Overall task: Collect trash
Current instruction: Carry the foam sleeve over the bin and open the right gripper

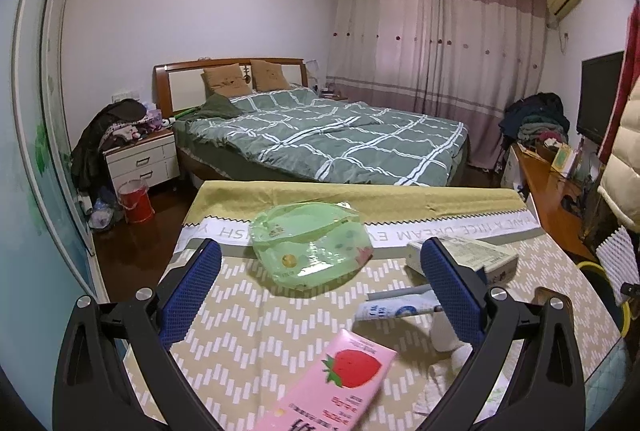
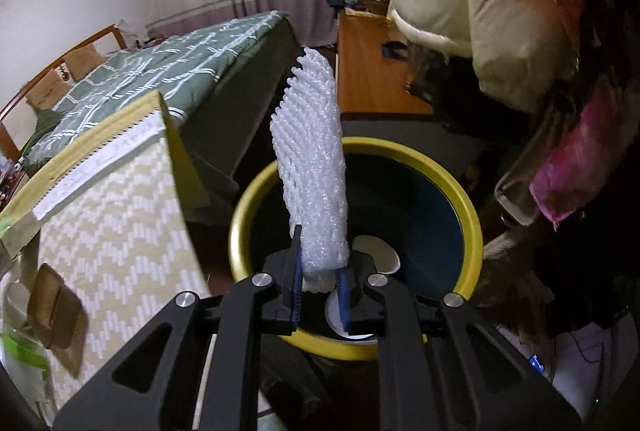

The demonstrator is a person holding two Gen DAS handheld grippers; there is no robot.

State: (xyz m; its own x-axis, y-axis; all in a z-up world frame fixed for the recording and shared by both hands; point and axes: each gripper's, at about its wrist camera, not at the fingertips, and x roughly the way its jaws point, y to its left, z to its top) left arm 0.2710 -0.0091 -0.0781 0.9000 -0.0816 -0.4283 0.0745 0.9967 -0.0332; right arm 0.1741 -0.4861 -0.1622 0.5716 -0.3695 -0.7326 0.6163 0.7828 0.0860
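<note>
Right hand-held gripper point(image 2: 319, 285) | clamps foam net point(image 2: 310, 167) | above yellow-rimmed bin point(image 2: 472, 207)

Table point(image 1: 224, 311) bears green bag point(image 1: 308, 247), pink carton point(image 1: 332, 383).

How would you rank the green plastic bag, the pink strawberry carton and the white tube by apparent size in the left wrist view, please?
1. Green plastic bag, largest.
2. Pink strawberry carton, cropped by the frame and nearest the camera, so unsure against the bag.
3. White tube, smallest.
</note>
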